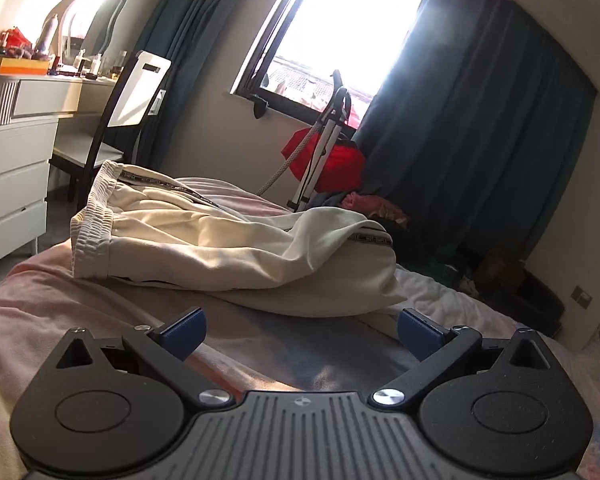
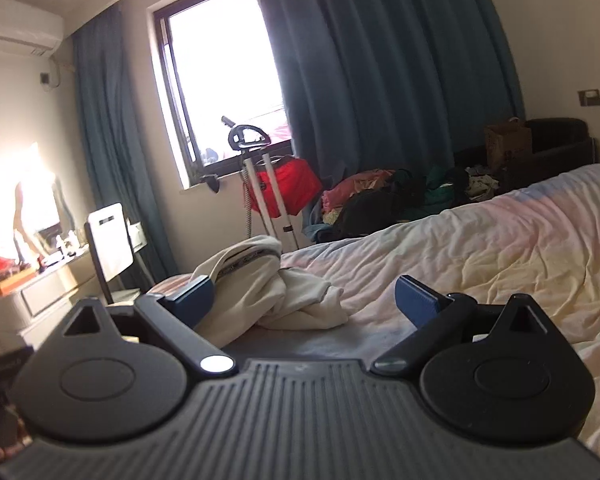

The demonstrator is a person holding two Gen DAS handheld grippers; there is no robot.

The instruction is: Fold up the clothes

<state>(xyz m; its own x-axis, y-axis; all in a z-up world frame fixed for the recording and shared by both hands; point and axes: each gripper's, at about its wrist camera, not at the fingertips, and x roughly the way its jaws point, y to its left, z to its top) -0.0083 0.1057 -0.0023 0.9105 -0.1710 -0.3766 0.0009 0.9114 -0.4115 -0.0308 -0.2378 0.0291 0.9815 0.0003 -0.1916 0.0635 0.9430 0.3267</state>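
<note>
Lying rumpled at twelve o'clock, cream trousers [image 1: 220, 248] were faced by both grippers [image 1: 300, 334] [image 2: 305, 300], jaws spread, empty. The waistband [image 1: 94, 232] was probably best pinched first.

Left black plastic two-finger gripper [image 1: 300, 332]: blue pads [image 1: 184, 330], ribbed grey centre plate, round black hubs either side, silver pivot screws, triangular cut-outs. Right black plastic two-finger gripper [image 2: 305, 300]: identical build, blue pads [image 2: 416, 300].

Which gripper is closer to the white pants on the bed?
Left, probably. The left hand-held gripper sits open just before the white pants. The right hand-held gripper, also open, faces them from slightly further back.
</note>
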